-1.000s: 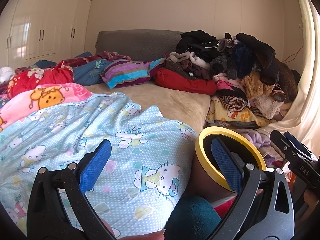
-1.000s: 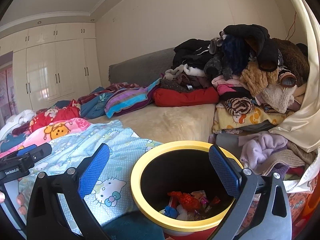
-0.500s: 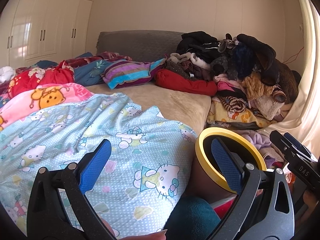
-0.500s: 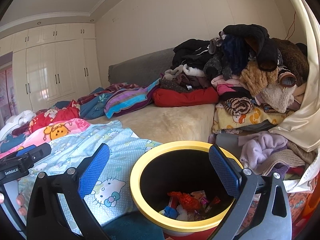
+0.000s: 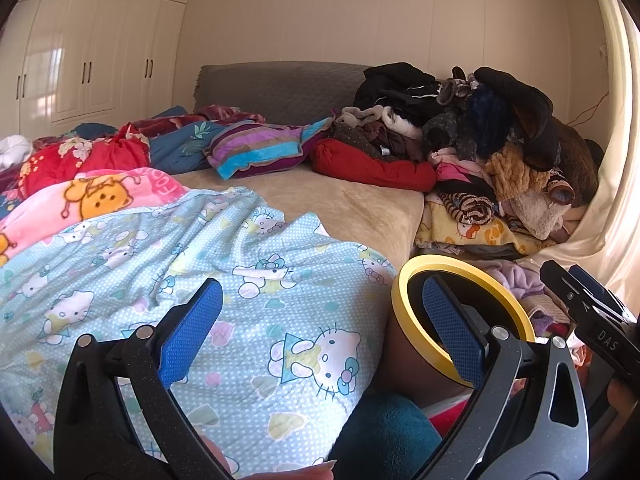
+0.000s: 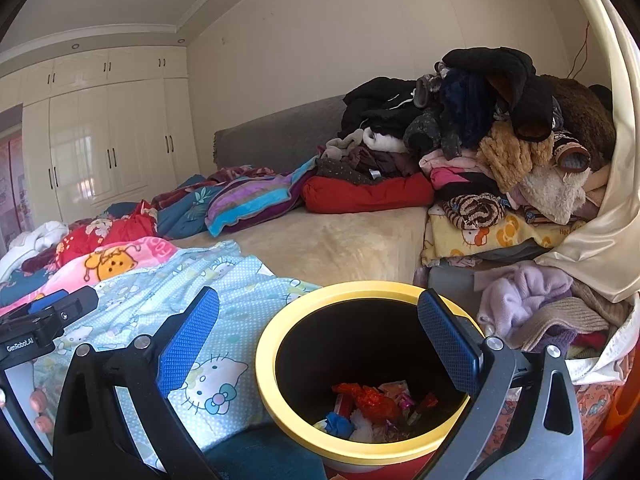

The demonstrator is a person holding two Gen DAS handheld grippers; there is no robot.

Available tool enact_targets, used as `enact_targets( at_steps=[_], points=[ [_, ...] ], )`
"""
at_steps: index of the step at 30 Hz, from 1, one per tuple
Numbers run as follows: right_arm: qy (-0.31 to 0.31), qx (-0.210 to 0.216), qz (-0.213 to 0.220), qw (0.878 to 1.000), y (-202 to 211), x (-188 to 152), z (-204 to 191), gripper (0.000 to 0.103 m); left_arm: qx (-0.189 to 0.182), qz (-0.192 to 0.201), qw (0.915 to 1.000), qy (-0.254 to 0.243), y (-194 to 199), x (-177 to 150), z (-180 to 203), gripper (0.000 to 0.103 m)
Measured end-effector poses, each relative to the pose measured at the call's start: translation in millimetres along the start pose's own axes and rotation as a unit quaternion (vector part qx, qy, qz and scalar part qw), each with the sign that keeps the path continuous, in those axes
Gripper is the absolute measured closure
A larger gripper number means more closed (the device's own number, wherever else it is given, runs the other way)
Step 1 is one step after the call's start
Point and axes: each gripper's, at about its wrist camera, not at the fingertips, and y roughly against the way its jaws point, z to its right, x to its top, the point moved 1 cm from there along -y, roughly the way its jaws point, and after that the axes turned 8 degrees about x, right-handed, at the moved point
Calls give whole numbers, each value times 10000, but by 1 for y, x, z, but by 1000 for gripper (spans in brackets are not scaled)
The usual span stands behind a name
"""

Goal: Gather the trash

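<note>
A yellow-rimmed trash bin (image 6: 276, 332) stands beside the bed, its dark inside holding several crumpled wrappers (image 6: 374, 400) in red, blue and white. My right gripper (image 6: 318, 344) hangs open right over the bin's mouth with nothing between its blue pads. In the left wrist view the same bin (image 5: 404, 280) sits low at the right. My left gripper (image 5: 322, 328) is open and empty above the light-blue cat-print quilt (image 5: 160, 248); its right pad overlaps the bin's rim.
A bed with a tan sheet (image 5: 320, 196) fills the middle. Pillows and folded blankets (image 5: 256, 148) lie along the grey headboard. A tall heap of clothes (image 6: 500, 140) rises at the right by a cream curtain (image 6: 600, 220). White wardrobes (image 6: 100, 140) line the left wall.
</note>
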Motion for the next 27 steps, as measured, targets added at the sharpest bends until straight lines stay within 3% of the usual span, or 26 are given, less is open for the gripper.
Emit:
enact_targets(
  at_steps=[27],
  points=[
    [50, 23, 36, 10000, 2, 5, 2, 6, 67, -56, 10000, 17, -1, 1, -3, 11]
  ],
)
